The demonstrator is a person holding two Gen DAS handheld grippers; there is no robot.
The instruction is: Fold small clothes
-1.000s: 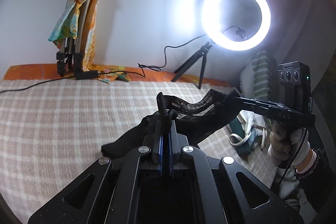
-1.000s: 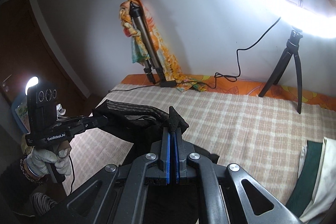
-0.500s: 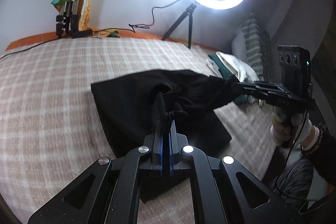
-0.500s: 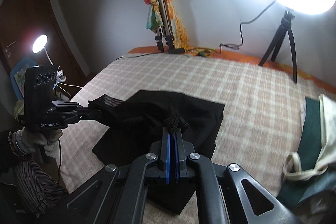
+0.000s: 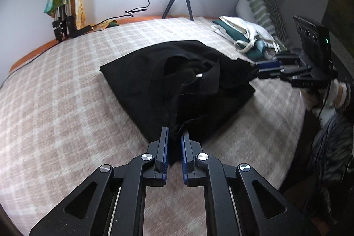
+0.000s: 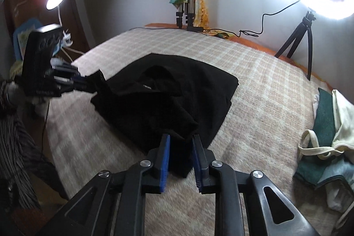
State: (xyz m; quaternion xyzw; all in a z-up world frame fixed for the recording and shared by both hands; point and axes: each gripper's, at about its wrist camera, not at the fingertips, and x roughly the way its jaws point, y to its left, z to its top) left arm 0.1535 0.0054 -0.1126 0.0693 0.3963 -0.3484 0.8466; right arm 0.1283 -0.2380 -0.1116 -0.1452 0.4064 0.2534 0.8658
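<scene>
Since half a second ago both sets of jaws have parted. The black garment (image 5: 177, 81) now lies spread on the bed (image 5: 55, 125), its near corner loose between the spread jaws of the left gripper (image 5: 175, 136). The right gripper (image 6: 180, 143) also stands spread, a fold of cloth between its jaws. A pile of clothes (image 6: 327, 136) lies apart to the right.

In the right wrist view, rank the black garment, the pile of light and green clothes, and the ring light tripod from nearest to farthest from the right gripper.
From the right gripper:
1. black garment, between its fingers, ahead.
2. pile of light and green clothes, lower right.
3. ring light tripod, far right by the wall.
</scene>
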